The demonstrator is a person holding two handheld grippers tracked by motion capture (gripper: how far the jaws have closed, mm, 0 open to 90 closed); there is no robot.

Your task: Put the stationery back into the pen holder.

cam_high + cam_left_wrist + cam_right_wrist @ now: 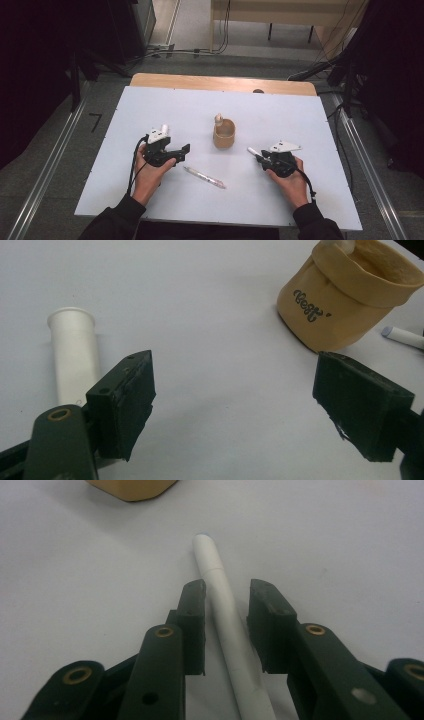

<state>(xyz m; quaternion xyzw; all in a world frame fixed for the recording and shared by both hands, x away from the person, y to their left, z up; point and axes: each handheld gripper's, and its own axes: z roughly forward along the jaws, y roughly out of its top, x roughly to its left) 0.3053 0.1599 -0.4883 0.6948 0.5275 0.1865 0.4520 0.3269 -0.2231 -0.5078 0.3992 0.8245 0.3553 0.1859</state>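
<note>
Right gripper view: right tongs straddle the white pen lying on the table, narrowed but not yet pinching it; left tongs gape idle; judged early, one item in the tan pouch, two pens left.

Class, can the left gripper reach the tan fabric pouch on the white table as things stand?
Probably yes. The left gripper has its jaws open and pointed toward the tan fabric pouch, with bare white table between them. The white tube lies off to one side.
</note>
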